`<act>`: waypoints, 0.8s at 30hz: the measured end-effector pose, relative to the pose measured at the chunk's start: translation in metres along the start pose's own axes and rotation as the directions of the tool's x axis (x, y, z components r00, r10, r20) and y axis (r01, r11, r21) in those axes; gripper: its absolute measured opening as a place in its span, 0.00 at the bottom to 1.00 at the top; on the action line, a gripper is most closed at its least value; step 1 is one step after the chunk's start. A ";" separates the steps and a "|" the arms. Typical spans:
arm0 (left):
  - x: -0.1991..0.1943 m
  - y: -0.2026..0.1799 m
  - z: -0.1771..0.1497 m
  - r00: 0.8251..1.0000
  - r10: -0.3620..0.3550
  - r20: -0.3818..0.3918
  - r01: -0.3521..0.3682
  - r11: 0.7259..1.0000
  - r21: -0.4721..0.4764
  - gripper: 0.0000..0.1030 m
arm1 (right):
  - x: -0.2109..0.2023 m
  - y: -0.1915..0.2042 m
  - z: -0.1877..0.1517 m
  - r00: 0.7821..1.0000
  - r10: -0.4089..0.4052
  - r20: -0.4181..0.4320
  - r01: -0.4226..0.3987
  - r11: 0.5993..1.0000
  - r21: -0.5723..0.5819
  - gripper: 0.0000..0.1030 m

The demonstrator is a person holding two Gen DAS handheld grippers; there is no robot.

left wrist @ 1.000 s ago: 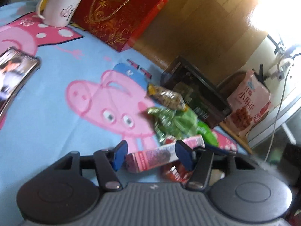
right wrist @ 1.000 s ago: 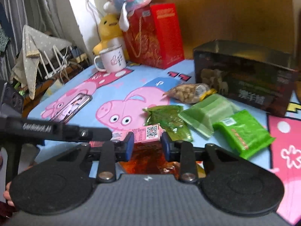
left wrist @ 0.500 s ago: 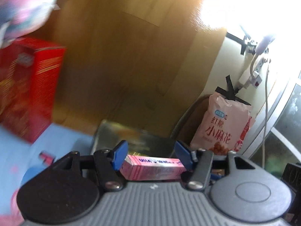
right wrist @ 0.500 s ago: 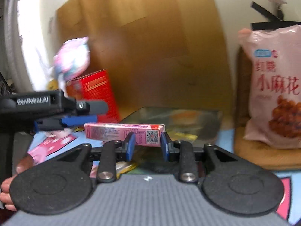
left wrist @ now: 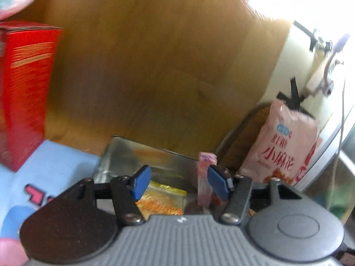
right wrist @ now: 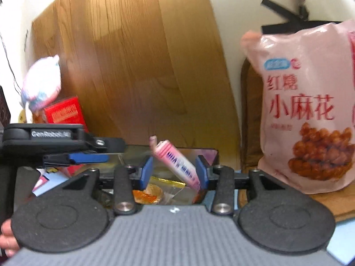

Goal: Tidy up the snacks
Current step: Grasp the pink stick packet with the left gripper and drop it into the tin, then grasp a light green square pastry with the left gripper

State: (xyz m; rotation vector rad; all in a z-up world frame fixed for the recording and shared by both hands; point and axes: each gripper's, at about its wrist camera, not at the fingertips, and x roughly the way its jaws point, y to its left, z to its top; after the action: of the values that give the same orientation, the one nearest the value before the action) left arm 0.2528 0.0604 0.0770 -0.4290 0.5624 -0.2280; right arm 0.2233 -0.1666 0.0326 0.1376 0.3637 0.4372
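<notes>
A long pink snack box [right wrist: 177, 166] stands tilted in the open dark storage box [right wrist: 208, 153], free between my right gripper's [right wrist: 174, 173] open jaws. In the left wrist view the pink box [left wrist: 205, 181] stands on end beside the right pad of my open left gripper [left wrist: 180, 182], over the storage box [left wrist: 124, 153]. Yellow and orange snack packets [left wrist: 162, 201] lie on the box's floor, and they also show in the right wrist view [right wrist: 153, 191]. The left gripper's blue fingers [right wrist: 88, 157] show at the left of the right wrist view.
A big pink snack bag [right wrist: 308, 110] leans on a chair [right wrist: 246, 115] at the right; it also shows in the left wrist view [left wrist: 286, 148]. A red gift box [left wrist: 24, 93] stands at the left on the blue cloth [left wrist: 53, 166]. A wooden board [right wrist: 137, 66] rises behind.
Both grippers carried the pink box from the table up over the storage box. Both have opened, and the box has tipped from level to standing tilted inside the storage box.
</notes>
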 end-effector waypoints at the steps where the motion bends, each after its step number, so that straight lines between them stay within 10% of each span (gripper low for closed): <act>1: -0.010 0.004 -0.002 1.000 0.000 0.001 0.000 1.000 -0.006 0.56 | -0.008 -0.002 -0.001 1.000 0.012 0.000 -0.012 1.000 0.011 0.45; 17: -0.139 0.023 -0.119 0.991 -0.044 -0.127 0.044 0.999 -0.002 0.67 | -0.138 0.000 -0.093 0.980 0.160 -0.122 -0.135 0.973 0.189 0.54; 24: -0.158 0.011 -0.166 0.932 -0.215 -0.291 0.211 0.976 -0.047 0.65 | -0.146 0.030 -0.116 0.949 0.228 -0.218 -0.205 0.971 0.123 0.54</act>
State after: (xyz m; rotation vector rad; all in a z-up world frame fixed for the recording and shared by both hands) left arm 0.0310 0.0668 0.0189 -0.4750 0.8119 -0.5027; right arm 0.0456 -0.1976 -0.0227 0.2255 0.6028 0.6561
